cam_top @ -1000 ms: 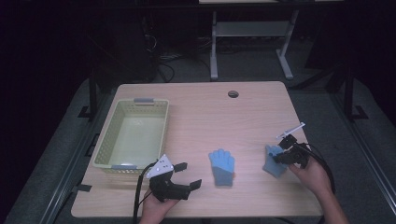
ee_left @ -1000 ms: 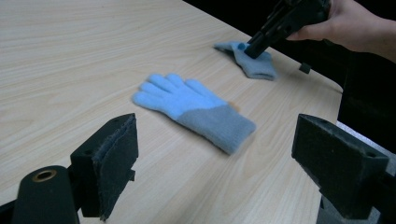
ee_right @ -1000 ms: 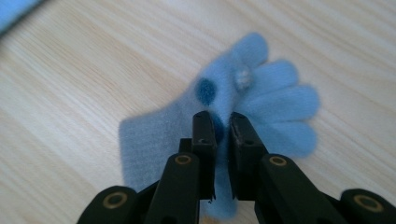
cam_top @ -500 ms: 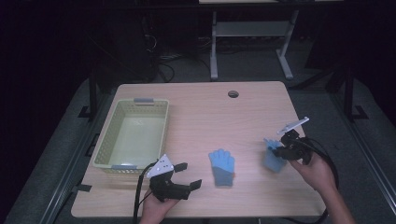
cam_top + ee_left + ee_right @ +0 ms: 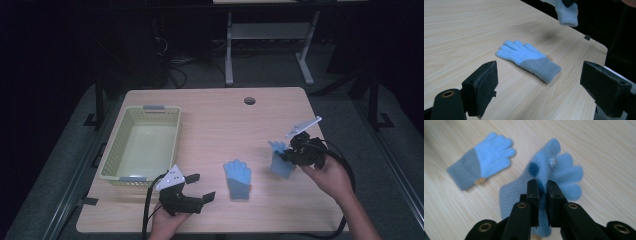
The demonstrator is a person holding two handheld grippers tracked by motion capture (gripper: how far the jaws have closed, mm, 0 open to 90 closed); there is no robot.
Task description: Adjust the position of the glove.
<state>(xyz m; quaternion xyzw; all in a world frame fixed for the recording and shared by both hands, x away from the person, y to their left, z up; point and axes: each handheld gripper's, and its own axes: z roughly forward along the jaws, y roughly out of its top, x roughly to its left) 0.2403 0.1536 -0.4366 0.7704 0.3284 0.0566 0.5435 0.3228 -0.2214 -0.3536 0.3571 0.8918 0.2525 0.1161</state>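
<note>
Two gloves: I count a pair in light blue with grey cuffs, one held, one lying flat.
Held glove (image 5: 281, 161): I have it in the right gripper (image 5: 295, 150), lifted off the tabletop (image 5: 215, 115) near its right edge.
Held glove, axis: in the high view it hangs roughly upright, finger tips up and to the left, cuff end lowest.
Held glove, grip: in the right gripper view the fingers (image 5: 533, 192) are clamped on the palm of the held glove (image 5: 559, 173), pinching a fold of knit; the glove's finger tips fan out beyond the tips and the cuff falls back under them.
Lying glove (image 5: 237, 178): flat on the tabletop between my two hands, well apart from the held one.
Lying glove, axis: long axis runs near to far in the high view, finger tips toward the far edge, cuff toward me.
Left gripper (image 5: 197, 189): I hold it low at the near edge, fingers (image 5: 484, 87) spread wide with nothing between them, pointing at the lying glove (image 5: 529, 58), which lies just ahead.
Basket (image 5: 120, 150): pale yellow, at the left of the tabletop.
View differences: the right gripper view gives me a dark round patch and a small white dot on the held glove; the left gripper view shows its cuff (image 5: 567, 12) hanging clear above the tabletop.
</note>
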